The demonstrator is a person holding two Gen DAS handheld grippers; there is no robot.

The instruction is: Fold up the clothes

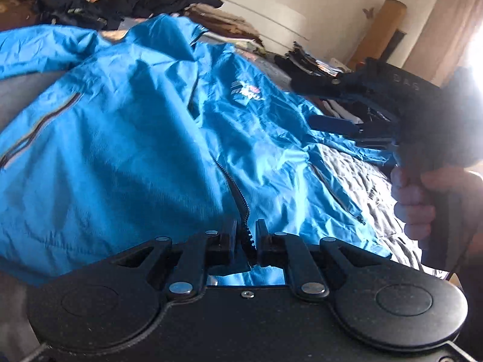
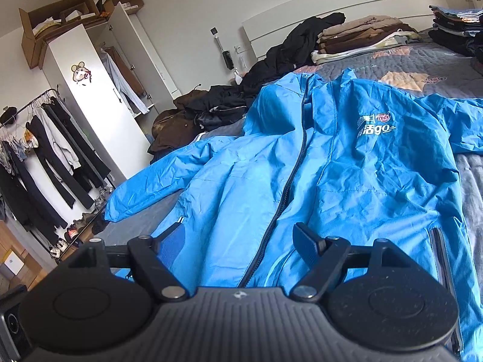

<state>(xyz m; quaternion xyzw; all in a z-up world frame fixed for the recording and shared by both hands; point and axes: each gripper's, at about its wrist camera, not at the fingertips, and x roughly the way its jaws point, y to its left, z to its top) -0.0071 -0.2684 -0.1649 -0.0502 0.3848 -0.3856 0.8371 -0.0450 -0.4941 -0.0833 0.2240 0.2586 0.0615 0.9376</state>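
A bright blue zip-up jacket [image 2: 362, 187] with a white logo on its chest lies spread front-up on the bed, sleeves out to both sides. In the left wrist view my left gripper [image 1: 247, 236] is shut on the jacket [image 1: 135, 138] at its bottom hem, with the dark zipper pinched between the pads. My right gripper [image 2: 240, 239] hovers open just above the hem, straddling the zipper line with nothing pressed between its fingers. The left wrist view also shows the right gripper [image 1: 323, 105] open over the jacket's far side, held by a hand [image 1: 422, 202].
The grey quilted bed [image 2: 471, 181] carries stacks of folded clothes [image 2: 362, 36] by the headboard and a heap of dark garments [image 2: 271, 81] at the left. A white wardrobe [image 2: 90, 114] and a clothes rack [image 2: 45, 150] stand beside the bed.
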